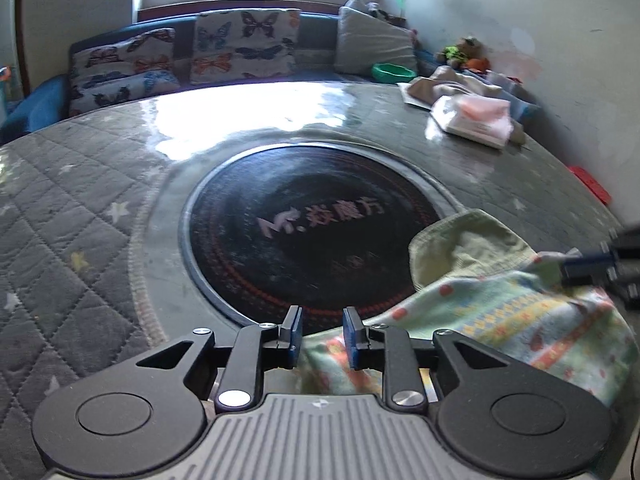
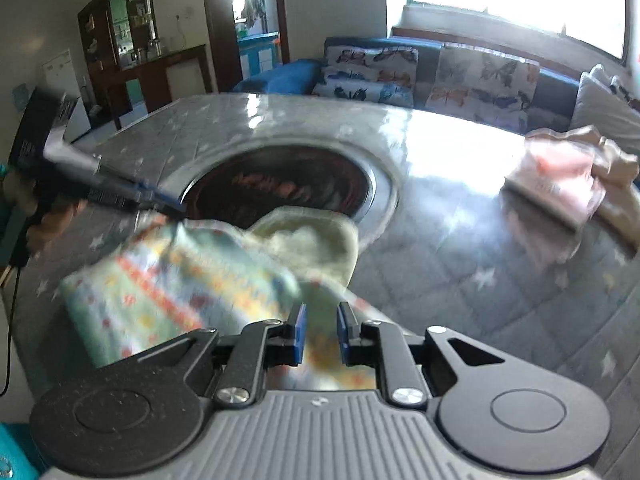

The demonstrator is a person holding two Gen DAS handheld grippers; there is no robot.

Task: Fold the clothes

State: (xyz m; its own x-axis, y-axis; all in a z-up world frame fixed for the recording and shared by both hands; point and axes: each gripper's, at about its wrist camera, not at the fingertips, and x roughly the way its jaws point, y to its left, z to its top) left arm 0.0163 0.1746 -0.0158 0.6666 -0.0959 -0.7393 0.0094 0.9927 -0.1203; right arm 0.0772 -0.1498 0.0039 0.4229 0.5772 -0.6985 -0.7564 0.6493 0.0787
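Quilted grey table (image 1: 80,208), crumpled pastel patterned garment (image 1: 500,312) with pale lining, both jaws released.

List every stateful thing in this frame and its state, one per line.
Left gripper: fingers apart, patterned cloth lying between them, not pinched.
Right gripper: fingers apart over the same cloth, not pinched.
Patterned cloth: crumpled on the table, yellow lining turned out, unfolded.
Pink garment: folded, lying on the table's far side.
Green bowl: upright; contents not visible.
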